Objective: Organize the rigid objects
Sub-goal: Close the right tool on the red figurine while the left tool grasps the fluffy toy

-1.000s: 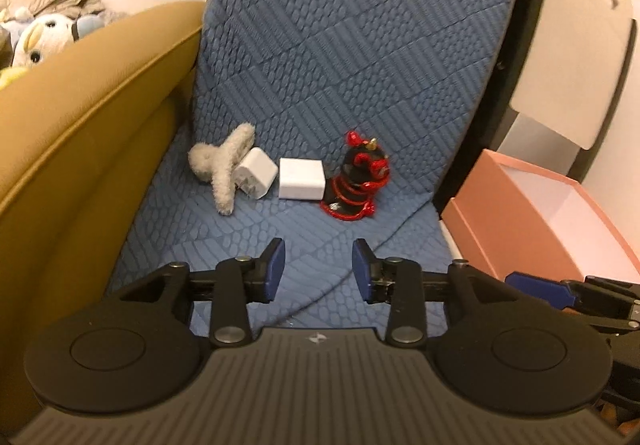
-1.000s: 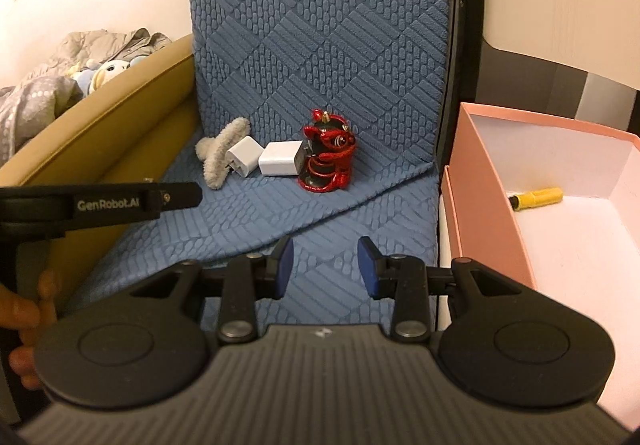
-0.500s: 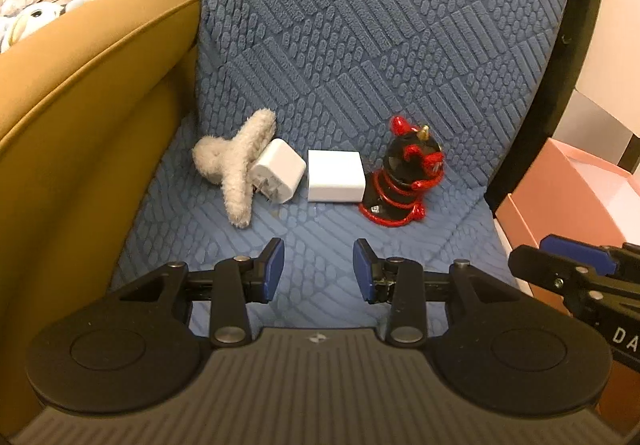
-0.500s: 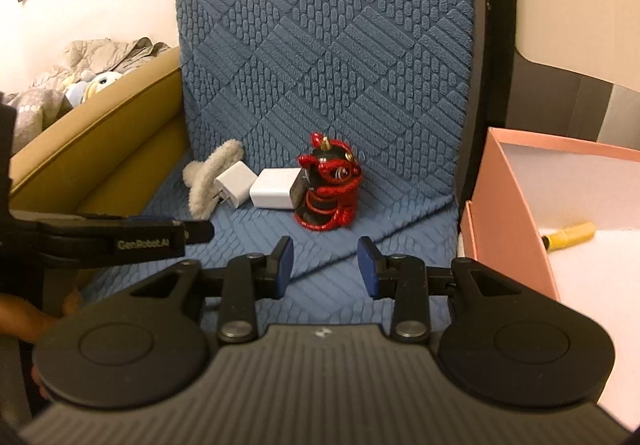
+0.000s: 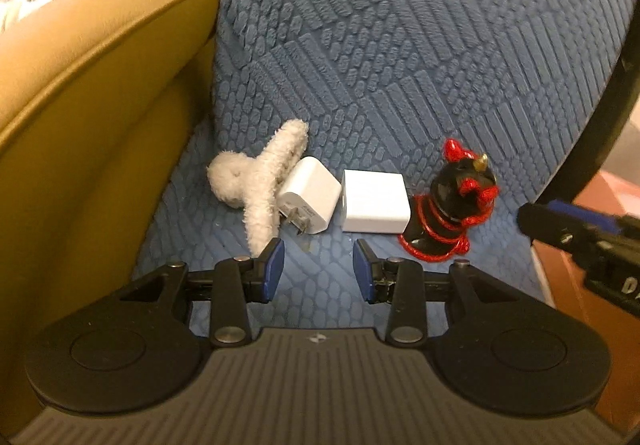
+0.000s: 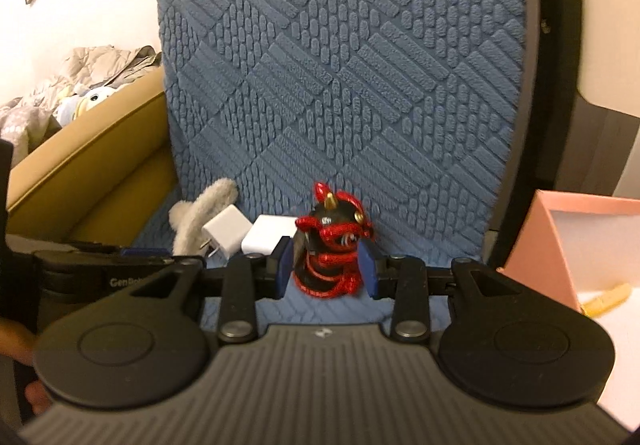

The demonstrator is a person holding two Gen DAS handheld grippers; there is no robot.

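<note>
Four items are lined up on the blue cushion [image 5: 400, 45]: a fuzzy clip [image 5: 256, 181], a small charger [image 5: 310, 201], a square charger [image 5: 376, 201] and a red-and-black figurine [image 5: 452, 209], the last at the right end, touching or just beside the square charger. In the right wrist view the figurine [image 6: 334, 245] is framed by the right gripper [image 6: 326, 271]; the jaws are parted and nothing is clamped, though whether the pads already flank it or sit short of it cannot be told. The left gripper [image 5: 318, 271] is held empty and parted, aimed near the small charger.

For a clean pick, the figurine should be centred between the pads, gripped low on the body rather than on the horns or red cord, and closed on gently so it is not tipped against the charger. It is probably meant for the pink box [image 6: 560, 245] at right, where a yellow item [image 6: 606, 299] is lying.
</note>
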